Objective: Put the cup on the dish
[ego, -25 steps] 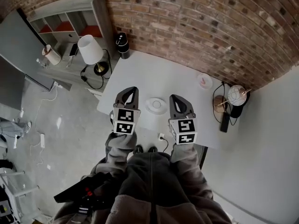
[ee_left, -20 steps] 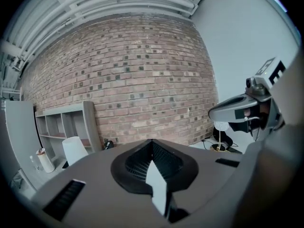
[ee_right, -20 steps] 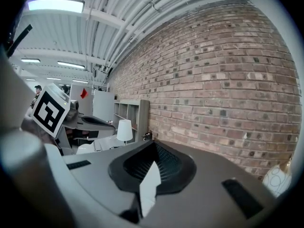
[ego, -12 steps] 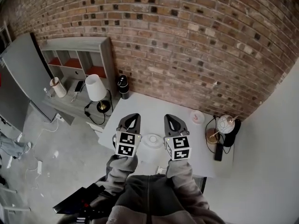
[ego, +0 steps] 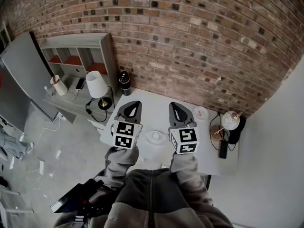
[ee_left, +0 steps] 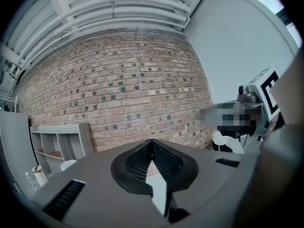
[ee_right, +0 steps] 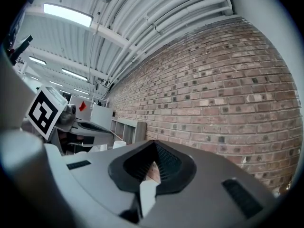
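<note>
Left gripper (ego: 132,106) and right gripper (ego: 175,107) were both closed with nothing in them, hovering over the white table (ego: 147,109). The white round dish (ego: 156,137) sat between the 2. What looked like the small pinkish cup (ego: 200,113) sat well apart from it. My guess is this was the reach stage: the right gripper needed to open and go for it.

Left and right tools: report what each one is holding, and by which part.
Nothing is held. The left tool and the right tool both have their jaws together with nothing between them.
</note>
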Tool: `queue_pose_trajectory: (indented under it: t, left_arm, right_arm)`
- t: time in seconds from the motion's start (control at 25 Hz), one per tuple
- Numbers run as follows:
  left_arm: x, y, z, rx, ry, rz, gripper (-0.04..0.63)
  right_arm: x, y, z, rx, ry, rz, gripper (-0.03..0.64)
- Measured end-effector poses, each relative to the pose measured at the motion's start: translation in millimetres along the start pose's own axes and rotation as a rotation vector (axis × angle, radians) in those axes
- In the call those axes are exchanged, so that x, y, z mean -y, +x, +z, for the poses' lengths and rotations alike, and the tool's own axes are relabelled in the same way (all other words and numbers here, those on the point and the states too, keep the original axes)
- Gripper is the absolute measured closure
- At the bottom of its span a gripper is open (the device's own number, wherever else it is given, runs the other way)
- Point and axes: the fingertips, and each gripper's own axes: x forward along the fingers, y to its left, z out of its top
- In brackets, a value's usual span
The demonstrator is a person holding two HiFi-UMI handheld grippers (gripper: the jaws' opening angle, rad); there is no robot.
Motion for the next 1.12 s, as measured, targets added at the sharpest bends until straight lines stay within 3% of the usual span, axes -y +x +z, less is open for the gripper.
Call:
queue_pose_trajectory:
  t: [1.12]
  left_arm:
    - [-12.4,20.9,13.2,0.037,-0.022,0.005,0.591]
  right_arm:
    - [13.8,18.6,12.3,0.033,-0.03,-0.003,0.614]
